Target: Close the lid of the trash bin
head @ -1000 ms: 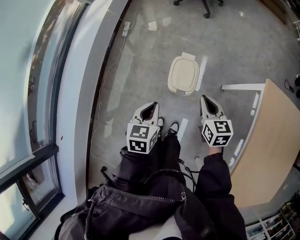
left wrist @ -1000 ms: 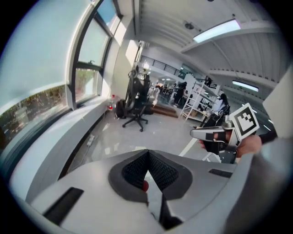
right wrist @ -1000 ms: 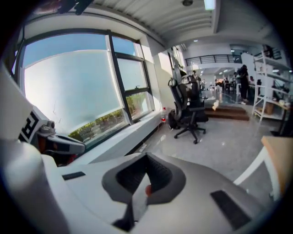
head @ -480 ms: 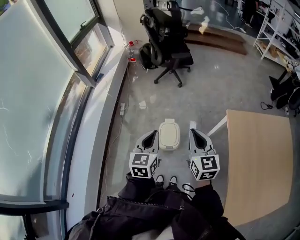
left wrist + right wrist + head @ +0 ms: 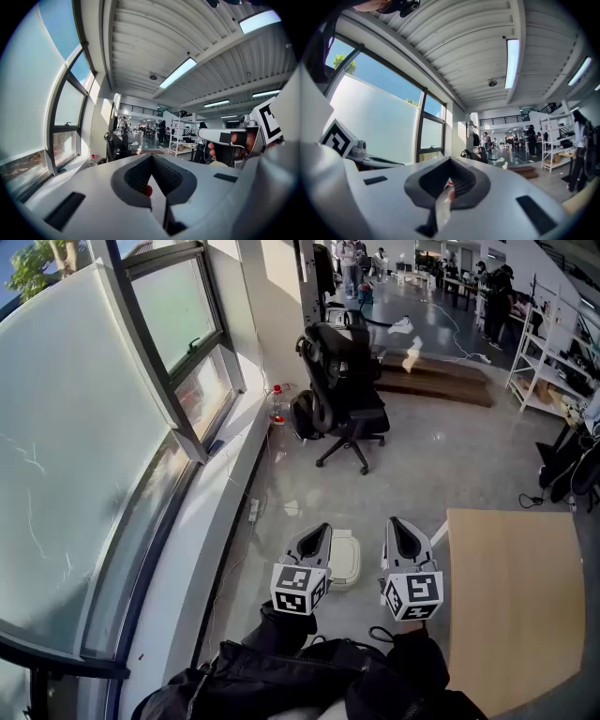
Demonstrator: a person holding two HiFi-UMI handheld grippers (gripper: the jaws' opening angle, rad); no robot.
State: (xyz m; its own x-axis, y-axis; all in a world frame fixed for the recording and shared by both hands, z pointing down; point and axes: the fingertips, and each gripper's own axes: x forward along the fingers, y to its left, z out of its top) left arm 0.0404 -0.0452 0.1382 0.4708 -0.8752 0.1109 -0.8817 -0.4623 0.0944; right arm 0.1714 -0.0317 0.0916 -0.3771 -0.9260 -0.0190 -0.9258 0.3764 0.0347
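Observation:
The cream trash bin (image 5: pixel 345 560) stands on the grey floor with its lid lying flat and closed; the left gripper hides part of it. My left gripper (image 5: pixel 319 532) is held up just left of the bin and above it, jaws together and empty. At the same height to the bin's right is my right gripper (image 5: pixel 400 526), also shut on nothing. Both gripper views look level into the room and do not show the bin. In the left gripper view the left gripper (image 5: pixel 151 160) has the right one (image 5: pixel 234 138) beside it; the right gripper (image 5: pixel 450 162) is shut in its own view.
A black office chair (image 5: pixel 345 395) stands further along the floor, with a bottle (image 5: pixel 277 403) by the window wall. A wooden table (image 5: pixel 511 587) sits at the right. A white sill (image 5: pixel 197 549) and cable run along the left. Shelving (image 5: pixel 553 338) lines the far right.
Both grippers have risen from near the floor to a level pose. The head view has swung up from the floor to the room, so the bin now sits small between the grippers.

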